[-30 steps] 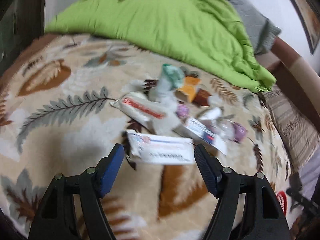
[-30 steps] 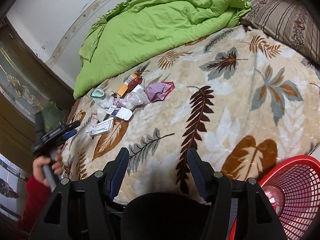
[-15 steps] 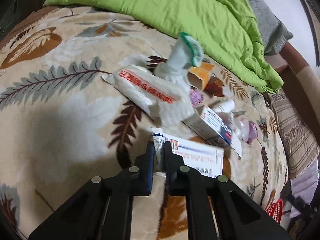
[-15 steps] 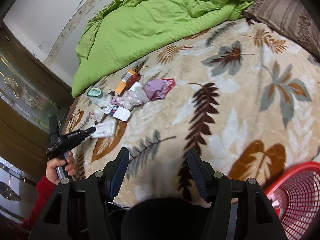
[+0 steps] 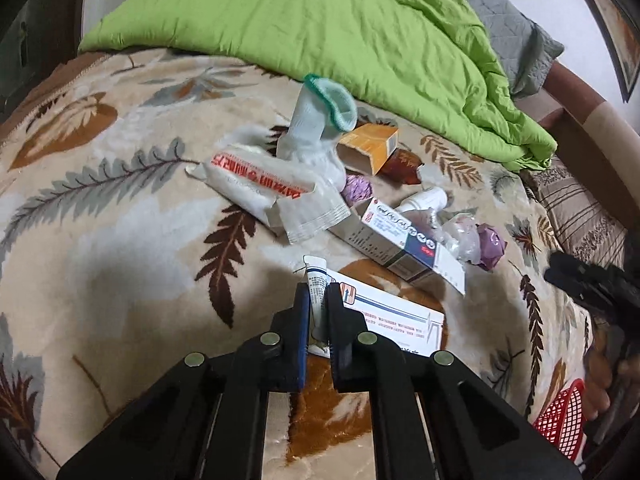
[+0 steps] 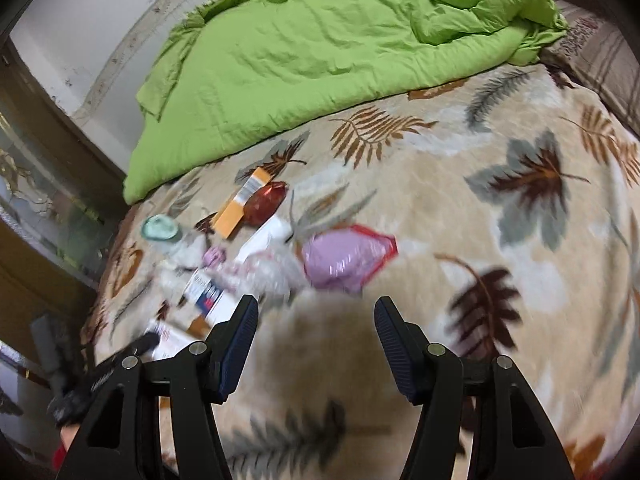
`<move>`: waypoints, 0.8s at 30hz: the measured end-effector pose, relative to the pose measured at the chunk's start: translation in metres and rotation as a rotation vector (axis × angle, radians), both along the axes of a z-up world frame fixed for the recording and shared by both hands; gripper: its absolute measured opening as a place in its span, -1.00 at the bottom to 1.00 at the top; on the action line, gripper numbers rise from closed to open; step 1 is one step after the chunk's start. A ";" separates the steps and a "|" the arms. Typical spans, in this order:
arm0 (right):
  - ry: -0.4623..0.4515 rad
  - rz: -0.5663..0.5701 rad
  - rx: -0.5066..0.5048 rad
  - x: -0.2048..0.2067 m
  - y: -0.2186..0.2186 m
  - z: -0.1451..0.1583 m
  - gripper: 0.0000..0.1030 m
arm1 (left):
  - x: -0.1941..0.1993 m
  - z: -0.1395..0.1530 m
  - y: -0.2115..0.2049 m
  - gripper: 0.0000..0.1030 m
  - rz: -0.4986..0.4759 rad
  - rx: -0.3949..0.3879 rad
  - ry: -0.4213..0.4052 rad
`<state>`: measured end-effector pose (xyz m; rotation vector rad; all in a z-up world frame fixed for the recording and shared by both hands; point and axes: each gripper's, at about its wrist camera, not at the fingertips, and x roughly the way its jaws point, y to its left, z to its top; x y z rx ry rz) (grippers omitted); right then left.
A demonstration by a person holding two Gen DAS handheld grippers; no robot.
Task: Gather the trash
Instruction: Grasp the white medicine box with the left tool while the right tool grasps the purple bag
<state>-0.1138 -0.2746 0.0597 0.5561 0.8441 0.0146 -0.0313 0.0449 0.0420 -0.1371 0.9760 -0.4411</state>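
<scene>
Left gripper point(image 5: 318, 308) is pinching a small white tube point(image 5: 316, 288), jaws almost together with the tube's body squeezed between the pads and its crimped end sticking out past the tips. Tube is lying against the near edge of a flat white carton point(image 5: 394, 326), on the leaf-print blanket point(image 5: 120, 240) toward the bed's near side.

Right gripper point(image 6: 316, 334) is hanging with jaws well apart and nothing between them, over bare blanket just short of the litter. Its view is smeared, so fine detail is unclear there.

Rest of the trash is sitting in one cluster mid-bed below the green quilt point(image 5: 340, 36): red-lettered wrapper point(image 5: 256, 178), long medicine box point(image 5: 400, 236), orange box point(image 5: 370, 146), pink foil bag point(image 6: 344, 258), a white-and-green sock point(image 5: 320, 120).

Step in hand, as I judge it: first pickup, grip made, lift not yet begun.

Next move calls for lifting the tube clear of the carton without dragging it, then carrying it to the red basket point(image 5: 558, 420), at the bed's far right edge. Tube is slim and slick; it could slip out.
</scene>
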 end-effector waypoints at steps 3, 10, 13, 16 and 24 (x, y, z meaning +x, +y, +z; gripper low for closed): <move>0.017 0.002 -0.053 0.026 0.006 -0.008 0.26 | 0.005 -0.007 0.000 -0.85 -0.005 -0.010 0.027; 0.094 0.025 -0.215 0.064 0.025 -0.031 0.26 | 0.012 -0.016 -0.001 -0.85 -0.003 -0.027 0.063; 0.115 0.012 -0.221 0.067 0.024 -0.040 -0.16 | 0.014 -0.018 -0.002 -0.83 -0.007 -0.029 0.071; 0.093 0.003 -0.186 0.062 0.020 -0.042 -0.28 | 0.015 -0.019 -0.002 -0.81 -0.010 -0.035 0.075; 0.044 -0.010 -0.126 0.036 0.024 -0.031 -0.34 | 0.014 -0.022 -0.011 -0.31 -0.039 -0.009 0.085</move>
